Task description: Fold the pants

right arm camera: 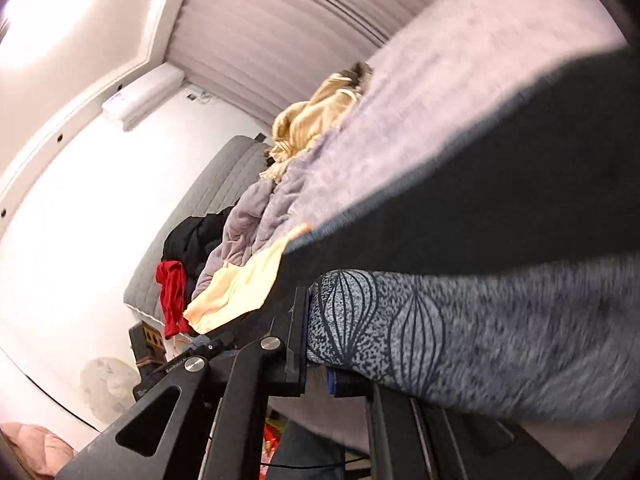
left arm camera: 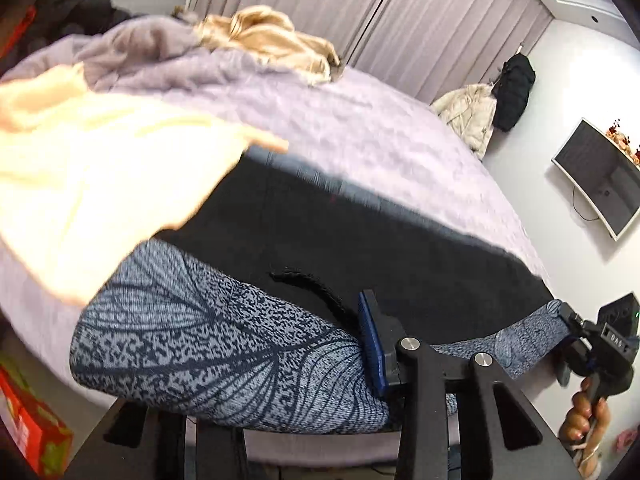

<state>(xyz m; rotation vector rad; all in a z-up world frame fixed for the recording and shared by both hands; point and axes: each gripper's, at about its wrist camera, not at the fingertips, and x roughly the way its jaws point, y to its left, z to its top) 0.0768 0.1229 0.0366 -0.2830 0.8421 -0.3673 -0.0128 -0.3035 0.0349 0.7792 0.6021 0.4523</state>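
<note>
Pants (left arm camera: 304, 248) of black knit with a blue-grey leaf-veined panel lie stretched across the lilac fleece blanket (left arm camera: 384, 120) on the bed, their near edge lifted between both tools. The left gripper (left arm camera: 376, 356) has its blue-padded jaws pinched tight on the patterned cloth, and the right gripper (right arm camera: 316, 344) likewise clamps narrow on the same printed fabric at its other end. Beside the pants lie a soft pale-yellow garment (left arm camera: 100, 184) and, farther off, a crumpled shiny gold cloth (left arm camera: 272, 40).
</note>
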